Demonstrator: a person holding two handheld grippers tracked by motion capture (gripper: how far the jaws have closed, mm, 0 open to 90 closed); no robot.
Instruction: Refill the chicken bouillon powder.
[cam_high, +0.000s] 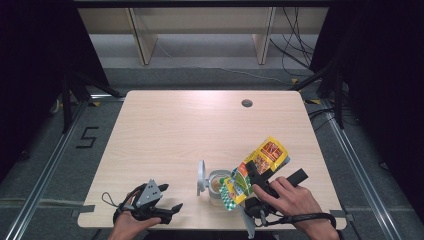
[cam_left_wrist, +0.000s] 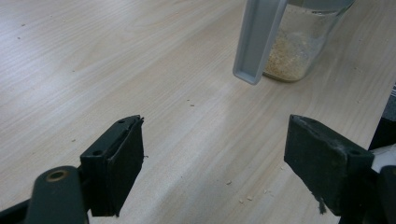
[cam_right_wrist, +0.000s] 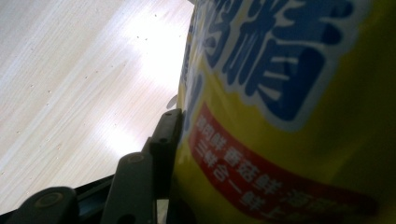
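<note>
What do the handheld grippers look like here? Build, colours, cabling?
Both are black. The left gripper carries a grey three-cornered plate on top and a looped black cable. Its fingers are flat, scuffed black blocks with screw holes. The right gripper has a black bar-like body with a black cable across the wrist. Forearms bare, no sleeves visible.

Both grippers are black w/ matte plastic bodies; the left gripper has a grey three-cornered plate on top and a thin black cable loop. Its jaws carry thick dark rubber pads w/ brass-coloured pivot screws. The right gripper trails a black cable near the desk's front edge; bare forearms, no sleeves.
</note>
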